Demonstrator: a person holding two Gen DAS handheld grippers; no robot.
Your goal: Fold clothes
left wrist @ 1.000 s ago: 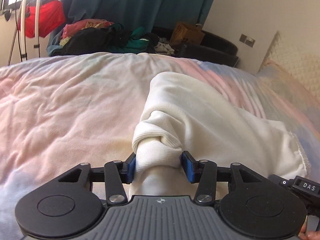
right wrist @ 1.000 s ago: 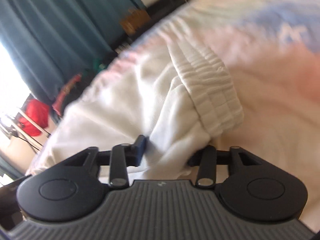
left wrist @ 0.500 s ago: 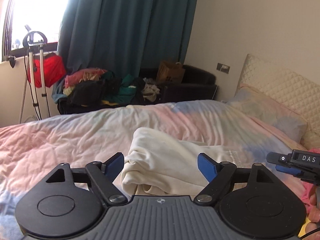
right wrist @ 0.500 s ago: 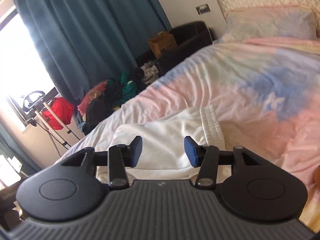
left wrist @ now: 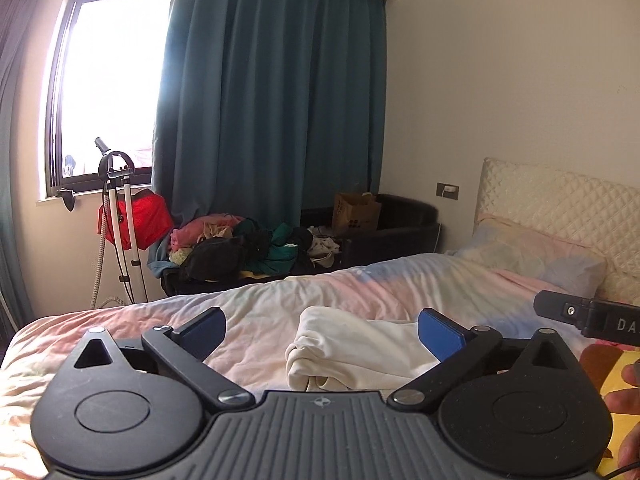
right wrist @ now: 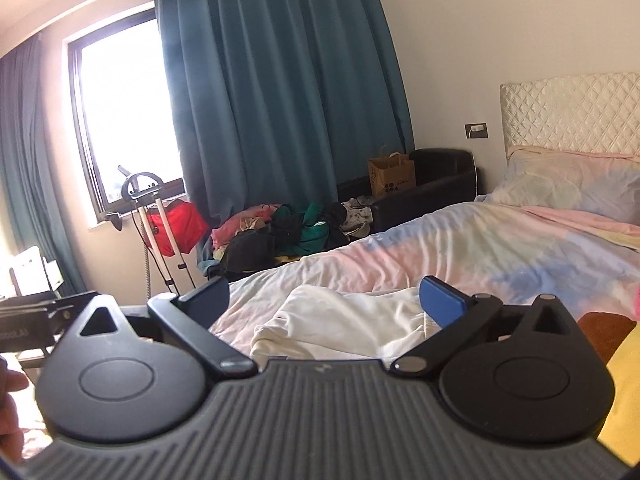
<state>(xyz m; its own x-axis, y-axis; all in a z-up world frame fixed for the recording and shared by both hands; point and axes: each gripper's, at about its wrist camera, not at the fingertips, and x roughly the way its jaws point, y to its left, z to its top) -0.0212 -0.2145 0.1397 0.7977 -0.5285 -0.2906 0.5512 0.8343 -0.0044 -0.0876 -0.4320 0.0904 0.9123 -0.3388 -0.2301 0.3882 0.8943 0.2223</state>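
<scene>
A: Left wrist view?
B: Showed the left gripper (left wrist: 321, 327) above the bed (left wrist: 120, 332), jaws spread wide and opening, gripping nothing. Beyond the fingers, lay a cream garment (left wrist: 352, 350) on the pastel duvet, folded into a thick bundle. Had a rounded, rolled end toward the camera, with loose layers showing at the open edge and soft creases along the top. Caught part of the right gripper (left wrist: 588, 316) at the right edge.

A: Right wrist view?
B: Showed the right gripper (right wrist: 324, 300) likewise released, jaws opening, free of cloth. Same garment (right wrist: 340, 324) lying mid-bed, clear of both pads, well short of the pillow (right wrist: 572, 184). Looked lumpier here, one corner drooping at the left, wrinkled on top. Behind, a clothes pile (right wrist: 288, 232) under the curtain (right wrist: 280, 100).
</scene>
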